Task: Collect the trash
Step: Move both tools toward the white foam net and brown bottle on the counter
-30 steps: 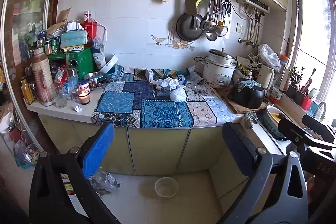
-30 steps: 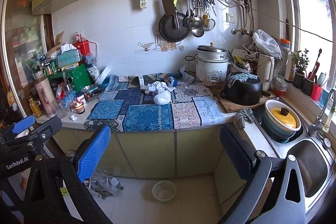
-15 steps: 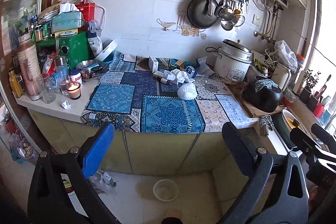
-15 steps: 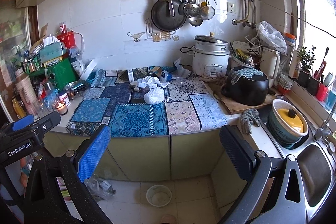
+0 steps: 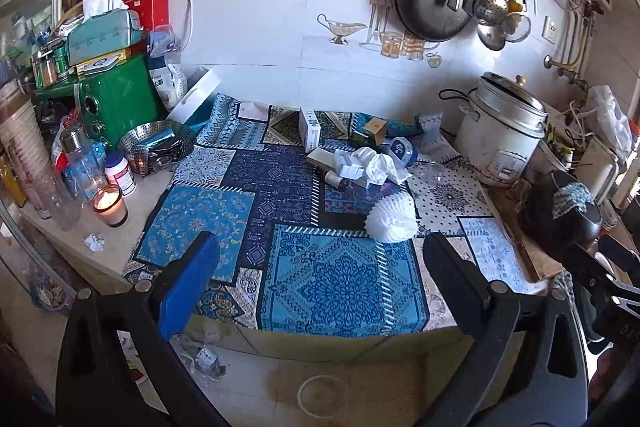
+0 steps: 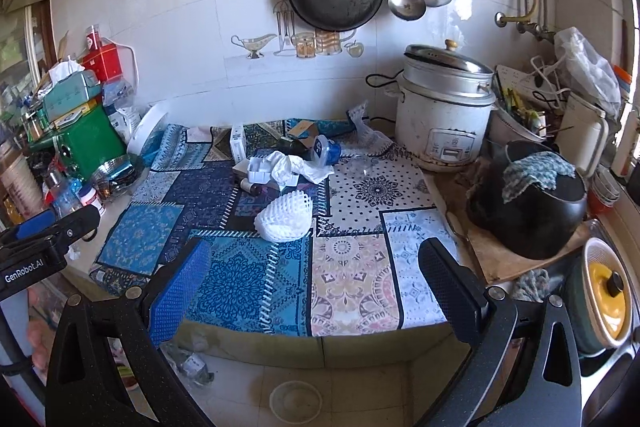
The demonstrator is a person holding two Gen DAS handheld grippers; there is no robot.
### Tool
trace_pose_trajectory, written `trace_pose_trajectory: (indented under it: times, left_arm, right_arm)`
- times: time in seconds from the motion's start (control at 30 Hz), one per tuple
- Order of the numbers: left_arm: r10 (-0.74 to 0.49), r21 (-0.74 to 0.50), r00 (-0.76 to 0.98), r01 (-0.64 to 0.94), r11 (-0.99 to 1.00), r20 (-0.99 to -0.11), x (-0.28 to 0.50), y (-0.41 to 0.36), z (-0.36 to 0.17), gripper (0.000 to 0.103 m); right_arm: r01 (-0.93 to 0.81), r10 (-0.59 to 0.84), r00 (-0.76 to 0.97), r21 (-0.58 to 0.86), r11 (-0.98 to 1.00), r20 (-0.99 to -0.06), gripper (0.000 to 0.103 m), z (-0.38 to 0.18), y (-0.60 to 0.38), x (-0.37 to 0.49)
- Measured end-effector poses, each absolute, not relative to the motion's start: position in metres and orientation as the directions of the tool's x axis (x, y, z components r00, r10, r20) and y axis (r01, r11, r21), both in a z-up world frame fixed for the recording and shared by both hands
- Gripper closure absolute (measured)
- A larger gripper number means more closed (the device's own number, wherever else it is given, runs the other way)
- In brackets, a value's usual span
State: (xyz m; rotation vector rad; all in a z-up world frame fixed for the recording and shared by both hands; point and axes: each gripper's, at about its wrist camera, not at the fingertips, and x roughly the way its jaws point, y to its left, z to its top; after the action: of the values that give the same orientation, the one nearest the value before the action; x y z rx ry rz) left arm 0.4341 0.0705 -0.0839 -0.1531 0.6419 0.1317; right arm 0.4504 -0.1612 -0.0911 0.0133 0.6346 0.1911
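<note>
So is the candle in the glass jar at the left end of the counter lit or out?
Lit. The left wrist view shows a bright flame glowing inside the glass candle jar, beside the white pill bottle.

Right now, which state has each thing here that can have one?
Left claw: open, holding nothing.
Right claw: open, holding nothing.
Candle: lit.
Rice cooker: lid on, slightly askew.
Black pot: cloth lying on top.
White foam net: lying loose on the mat.
</note>
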Motion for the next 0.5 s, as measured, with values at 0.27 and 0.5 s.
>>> trace_pose_trajectory:
  times: [0.27, 0.5]
  left_arm:
    - [0.091, -0.086, 0.736, -0.2, 0.976, -0.671, 0.535, 0.097, -0.117, 0.012]
    - [0.06, -0.091, 0.666, -0.189, 0.978, -0.743, 0.619, 0.134, -0.157, 0.018]
  right_arm:
    - [-0.19, 0.231, 0.681, 0.137, 0.972, -0.695, 0.0, -0.128, -0.142, 0.544]
    - [-0.13, 0.216, 0.595, 0.173, 0.976, -0.774, 0.0, -0.165, -0.114, 0.613]
